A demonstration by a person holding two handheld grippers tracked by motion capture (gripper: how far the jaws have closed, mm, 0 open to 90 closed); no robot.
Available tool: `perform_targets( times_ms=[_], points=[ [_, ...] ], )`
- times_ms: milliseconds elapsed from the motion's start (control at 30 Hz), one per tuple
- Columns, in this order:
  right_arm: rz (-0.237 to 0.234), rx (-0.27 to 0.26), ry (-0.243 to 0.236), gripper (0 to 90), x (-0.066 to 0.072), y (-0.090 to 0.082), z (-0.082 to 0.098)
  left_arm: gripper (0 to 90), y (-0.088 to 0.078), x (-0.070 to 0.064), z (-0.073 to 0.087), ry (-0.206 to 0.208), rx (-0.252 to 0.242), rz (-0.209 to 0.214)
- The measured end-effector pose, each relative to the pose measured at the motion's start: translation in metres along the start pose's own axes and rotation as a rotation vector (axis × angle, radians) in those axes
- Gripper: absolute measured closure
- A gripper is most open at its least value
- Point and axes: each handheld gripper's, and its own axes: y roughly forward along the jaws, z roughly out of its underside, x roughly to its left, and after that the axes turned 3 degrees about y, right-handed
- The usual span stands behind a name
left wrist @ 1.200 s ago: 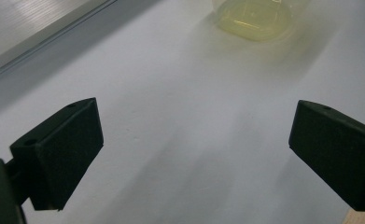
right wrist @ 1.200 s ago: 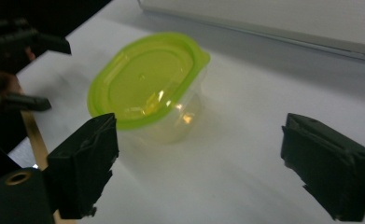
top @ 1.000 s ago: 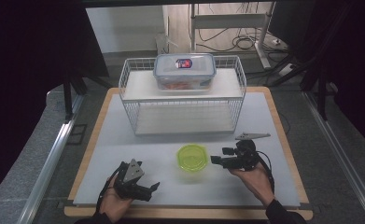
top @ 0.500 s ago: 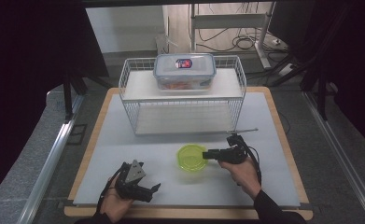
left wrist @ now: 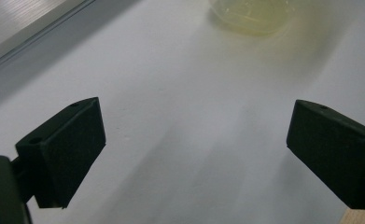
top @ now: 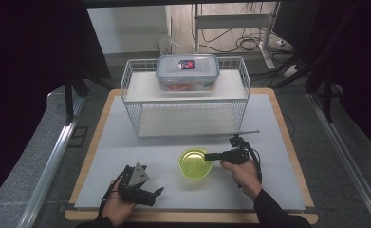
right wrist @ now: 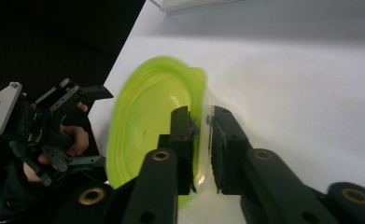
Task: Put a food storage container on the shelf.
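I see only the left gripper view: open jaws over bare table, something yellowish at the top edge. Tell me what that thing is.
Observer: A translucent green bowl, standing on the table in front of a wire rack.
Operator: Report the right gripper.
Observer: The right gripper straddles the bowl's rim, one jaw inside and one outside. Its jaws have just been closing, with the bowl's wall between them.
Operator: Say what is on the rack.
Observer: A clear lidded container stands on its top shelf.
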Motion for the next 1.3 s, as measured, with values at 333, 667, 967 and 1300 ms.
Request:
perform_targets(
  times_ms=[333,667,967,1300],
  points=[
    [-0.008,-0.022,-0.038,81.9,0.013,-0.006,-0.004,4.4,-0.001,0.001,0.0,-0.007,-0.007,-0.003],
    [-0.03,-0.071,-0.09,81.9,0.032,-0.025,-0.016,4.3,-0.001,0.001,0.0,-0.008,-0.007,-0.003],
    [-0.049,-0.125,-0.115,81.8,0.046,-0.043,-0.031,4.3,0.0,0.001,0.0,-0.011,-0.005,-0.001],
    [-0.071,-0.174,-0.121,81.9,0.068,-0.063,-0.052,4.3,0.0,0.002,0.0,-0.01,-0.006,0.001]
  ],
)
